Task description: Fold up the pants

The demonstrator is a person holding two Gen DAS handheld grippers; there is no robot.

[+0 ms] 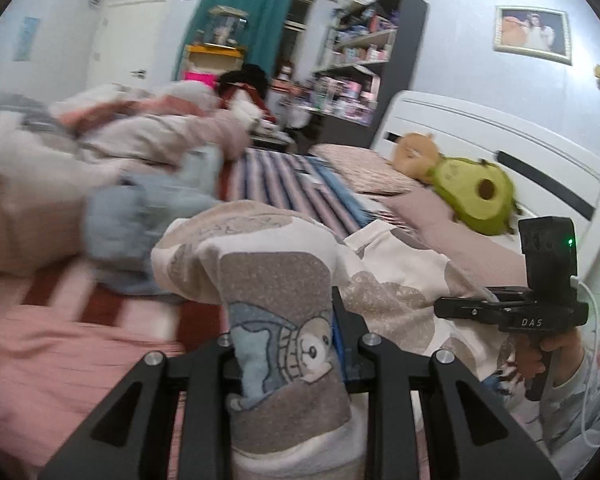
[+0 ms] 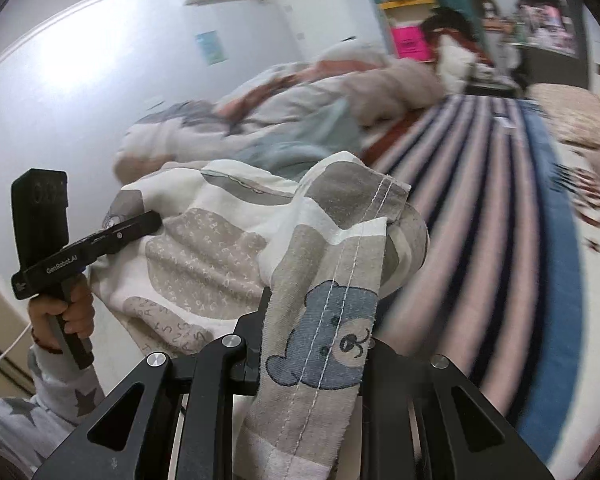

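I hold both grippers up over the bed, angled somewhat downward, with the pants (image 1: 284, 320) stretched between them. My right hand (image 1: 556, 356) wraps the handle of the right gripper (image 2: 320, 344), off at the right of the left camera's view; my left hand (image 2: 68, 312) grips the handle of the left gripper (image 1: 288, 344) at the left of the right camera's view. Ahead lies the striped bedspread (image 2: 480, 208), open and flat toward the headboard (image 1: 500, 140), where an avocado plush (image 1: 472, 192) rests beside a pillow (image 1: 364, 168). A heap of bedding (image 1: 112, 148) crowds the far left side. Both grippers are nearly closed, each pinching the pants' fabric: the left clamps a cream and grey fold with a bear print, the right clamps a stitched hem edge with a blue bear. The cloth bunches and hangs between the two grips, lifted off the bed.
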